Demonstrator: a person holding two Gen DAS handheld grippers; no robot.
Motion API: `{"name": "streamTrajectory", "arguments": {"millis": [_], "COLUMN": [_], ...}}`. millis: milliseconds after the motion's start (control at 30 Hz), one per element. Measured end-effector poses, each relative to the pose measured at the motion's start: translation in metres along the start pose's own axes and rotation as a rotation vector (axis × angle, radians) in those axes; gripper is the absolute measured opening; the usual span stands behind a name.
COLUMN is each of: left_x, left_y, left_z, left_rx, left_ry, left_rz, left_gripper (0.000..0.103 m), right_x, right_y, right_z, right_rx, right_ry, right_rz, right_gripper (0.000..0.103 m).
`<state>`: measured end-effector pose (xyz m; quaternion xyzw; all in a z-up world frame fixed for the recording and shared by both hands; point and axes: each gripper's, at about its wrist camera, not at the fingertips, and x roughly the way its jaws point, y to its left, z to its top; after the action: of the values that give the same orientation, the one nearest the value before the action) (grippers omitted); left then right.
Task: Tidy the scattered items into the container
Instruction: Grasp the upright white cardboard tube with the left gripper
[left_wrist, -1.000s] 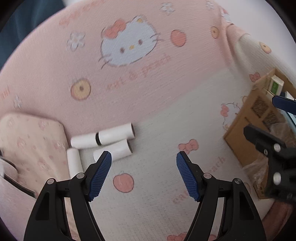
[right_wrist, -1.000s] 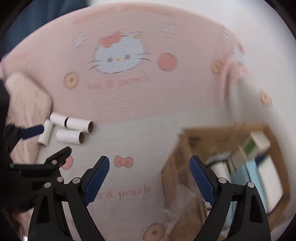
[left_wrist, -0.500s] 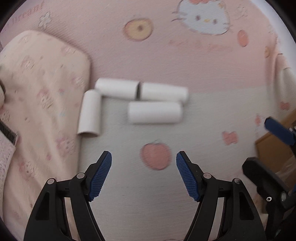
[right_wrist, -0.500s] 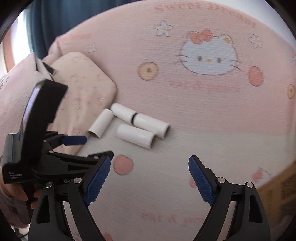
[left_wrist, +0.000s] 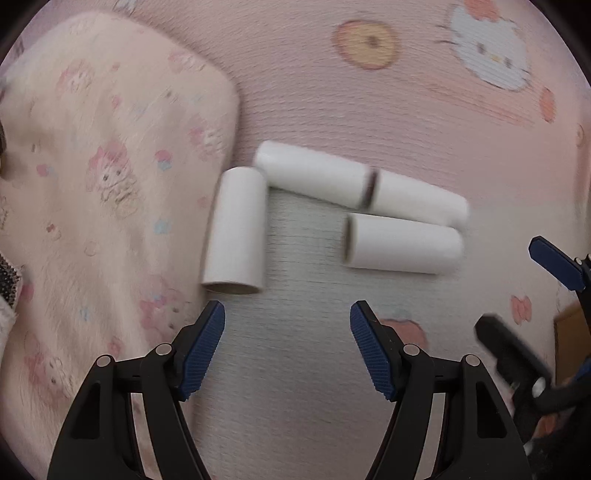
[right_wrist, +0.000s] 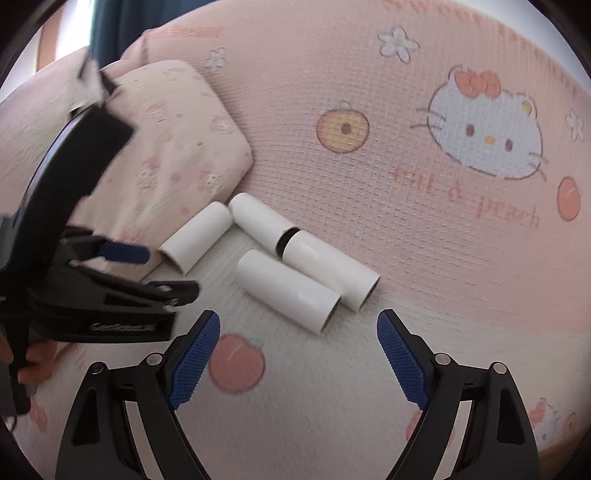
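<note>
White cardboard tubes, four of them, are lying on a pink and cream cartoon-cat bedsheet (right_wrist: 424, 229). One tube (left_wrist: 236, 230) sits on its own right against the edge of a pale pink pillow (left_wrist: 110, 166), pointing toward the camera in the left wrist view. Two more are laid end to end, the far-left tube (left_wrist: 314, 177) and the far-right tube (left_wrist: 417, 199), with a dark gap where they meet. The fourth tube (left_wrist: 402, 247) lies just in front of the far-right one, pretty much touching it along its side.

Left gripper (left_wrist: 288, 347) is hovering low over the sheet just short of the tubes, blue fingers (left_wrist: 203, 350) spread wide, nothing between them. Right gripper (right_wrist: 299, 354) is the same deal: fingers (right_wrist: 400, 358) wide apart, empty, aimed at the fourth tube from close by. You can see it poking in at the right edge of the left view too, a bit motion-blurred.

A tiny brown corner shows at the far right edge of the left view, can't tell what it is.
</note>
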<state>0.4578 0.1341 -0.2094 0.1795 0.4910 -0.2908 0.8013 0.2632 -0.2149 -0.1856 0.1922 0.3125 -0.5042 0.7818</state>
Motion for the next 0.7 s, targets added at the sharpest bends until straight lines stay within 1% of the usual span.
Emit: {"name": "streamTrajectory", "arguments": {"millis": [33, 100, 133, 167, 300, 400, 433, 533, 600, 700], "left_x": [0.002, 0.003, 0.005, 0.006, 0.018, 0.026, 0.028, 0.039, 0.046, 0.053], "left_y": [0.006, 0.017, 0.022, 0.026, 0.034, 0.035, 0.035, 0.036, 0.036, 0.038], "left_z": [0.003, 0.009, 0.012, 0.016, 0.031, 0.040, 0.043, 0.049, 0.053, 0.053], "left_rx": [-0.009, -0.026, -0.032, -0.037, -0.049, -0.051, -0.052, -0.064, -0.061, -0.059], "left_ry": [0.007, -0.001, -0.003, -0.006, 0.002, -0.001, 0.002, 0.023, 0.029, 0.032], "left_rz": [0.003, 0.016, 0.021, 0.021, 0.011, 0.008, 0.006, -0.007, 0.010, 0.055], "left_gripper": [0.074, 0.073, 0.073, 0.072, 0.063, 0.062, 0.062, 0.062, 0.061, 0.050], "right_x": [0.008, 0.017, 0.021, 0.026, 0.047, 0.061, 0.064, 0.070, 0.078, 0.091], "right_y": [-0.006, -0.009, -0.010, -0.008, 0.005, 0.011, 0.012, 0.010, 0.013, 0.016], "right_z": [0.004, 0.010, 0.012, 0.016, 0.026, 0.033, 0.035, 0.040, 0.040, 0.038], "right_rx": [0.059, 0.137, 0.145, 0.122, -0.033, -0.120, -0.132, -0.117, -0.148, -0.191], "right_ry": [0.013, 0.027, 0.023, 0.018, 0.017, 0.029, 0.022, 0.035, 0.048, 0.086], "right_rz": [0.037, 0.102, 0.109, 0.095, 0.041, 0.025, 0.030, 0.101, 0.102, 0.090], "right_gripper": [0.086, 0.086, 0.086, 0.086, 0.086, 0.085, 0.085, 0.085, 0.085, 0.081]}}
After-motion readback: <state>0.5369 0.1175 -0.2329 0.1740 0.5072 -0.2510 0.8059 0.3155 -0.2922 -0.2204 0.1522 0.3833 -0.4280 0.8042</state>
